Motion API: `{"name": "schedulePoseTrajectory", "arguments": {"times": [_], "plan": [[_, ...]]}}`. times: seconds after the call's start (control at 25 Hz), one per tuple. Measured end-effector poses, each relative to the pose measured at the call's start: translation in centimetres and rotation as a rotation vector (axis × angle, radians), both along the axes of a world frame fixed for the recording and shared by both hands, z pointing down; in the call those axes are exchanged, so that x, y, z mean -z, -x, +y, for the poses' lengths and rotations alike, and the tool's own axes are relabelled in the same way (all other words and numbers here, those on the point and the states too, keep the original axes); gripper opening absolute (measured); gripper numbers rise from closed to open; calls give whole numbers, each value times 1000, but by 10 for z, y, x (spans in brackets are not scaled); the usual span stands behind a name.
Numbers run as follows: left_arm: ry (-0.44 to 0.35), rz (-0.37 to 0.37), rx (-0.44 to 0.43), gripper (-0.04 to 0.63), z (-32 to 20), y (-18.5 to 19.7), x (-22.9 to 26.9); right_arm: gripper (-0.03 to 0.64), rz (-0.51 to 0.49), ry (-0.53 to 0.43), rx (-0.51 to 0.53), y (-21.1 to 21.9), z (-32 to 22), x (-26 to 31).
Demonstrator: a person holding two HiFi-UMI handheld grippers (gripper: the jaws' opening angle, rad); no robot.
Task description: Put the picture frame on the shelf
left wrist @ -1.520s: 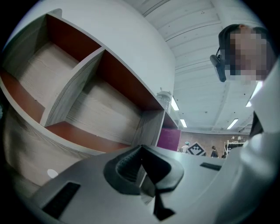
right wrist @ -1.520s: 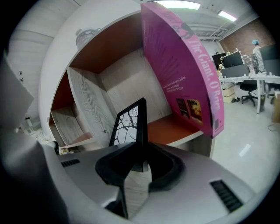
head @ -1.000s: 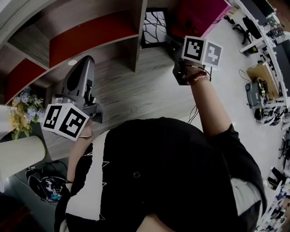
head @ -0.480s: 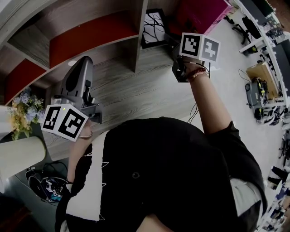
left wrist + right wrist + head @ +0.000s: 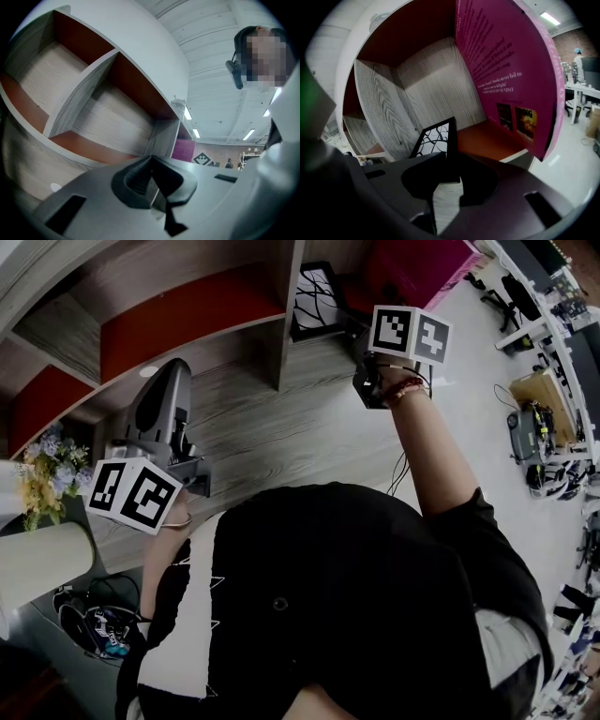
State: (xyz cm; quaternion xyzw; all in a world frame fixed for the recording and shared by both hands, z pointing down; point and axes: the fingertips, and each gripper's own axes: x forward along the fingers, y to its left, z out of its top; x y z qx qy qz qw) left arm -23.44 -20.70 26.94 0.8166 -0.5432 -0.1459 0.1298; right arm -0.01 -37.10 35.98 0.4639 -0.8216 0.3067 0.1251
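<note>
The picture frame [image 5: 315, 298], black with a branch pattern on white, stands at the mouth of a shelf compartment [image 5: 323, 254], just right of a wooden divider [image 5: 289, 306]. My right gripper [image 5: 359, 338] reaches in from the right. In the right gripper view its jaws [image 5: 451, 161] are closed on the lower right edge of the frame [image 5: 436, 139], which leans against the divider [image 5: 382, 110]. My left gripper [image 5: 176, 371] hangs low at the left, away from the frame, pointing at other shelf compartments [image 5: 93, 108]. Its jaws [image 5: 151, 164] meet with nothing between them.
A magenta printed board [image 5: 511, 70] forms the compartment's right side [image 5: 412, 268]. Red-backed compartments [image 5: 187, 310] run to the left. A wood-grain surface [image 5: 281, 427] lies below the shelf. Flowers [image 5: 47, 465] and a white cylinder [image 5: 37, 563] stand at the far left.
My right gripper has edged up and left toward the shelf compartment, and the frame has shifted slightly left with it. The left gripper has barely moved.
</note>
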Motion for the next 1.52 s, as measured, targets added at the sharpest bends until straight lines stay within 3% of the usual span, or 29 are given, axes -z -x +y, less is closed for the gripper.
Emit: {"name": "schedulePoseTrajectory", "arguments": {"times": [1.52], "plan": [[3, 5, 19, 11, 3, 5, -2, 80, -32, 34, 4, 1, 1, -1]]}}
